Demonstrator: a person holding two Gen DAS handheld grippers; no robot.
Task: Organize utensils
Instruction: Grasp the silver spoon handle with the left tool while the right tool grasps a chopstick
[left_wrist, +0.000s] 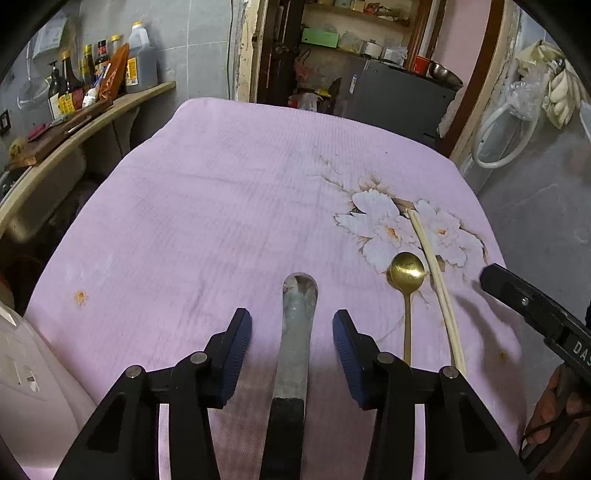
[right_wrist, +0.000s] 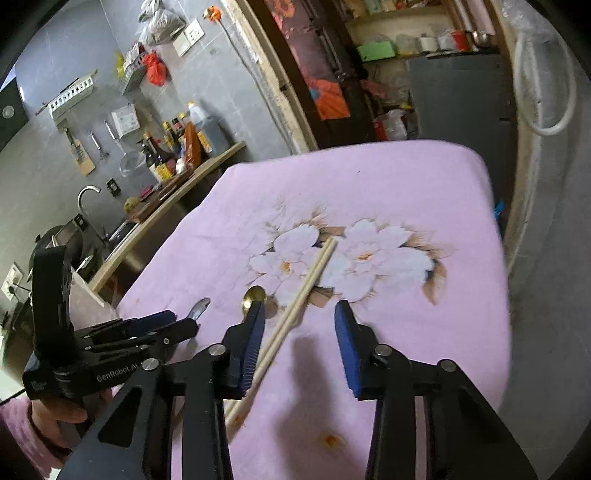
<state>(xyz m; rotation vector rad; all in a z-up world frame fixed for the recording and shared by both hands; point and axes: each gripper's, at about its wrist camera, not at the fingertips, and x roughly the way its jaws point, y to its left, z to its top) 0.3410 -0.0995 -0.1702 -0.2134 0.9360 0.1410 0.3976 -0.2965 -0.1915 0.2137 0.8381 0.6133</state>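
Grey tiled walls (right_wrist: 92, 48) back a wooden counter (left_wrist: 74, 140) crowded with sauce bottles (left_wrist: 92, 74), beside a doorway's cluttered shelves (left_wrist: 354, 33).

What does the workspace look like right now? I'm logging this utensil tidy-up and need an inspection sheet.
Surface: pink flowered cloth covering the table, with a few small stains.
Job's things: knife, gold spoon and a pair of chopsticks lie side by side, roughly parallel.
Clutter: nothing seen on the cloth.
Grippers: left tongs open, straddling the knife without touching it; right tongs open above the chopsticks.
Cables: nothing seen on the table; white hose hangs on the wall.
Surroundings: counter with sauce bottles, sink tap, cluttered shelves.
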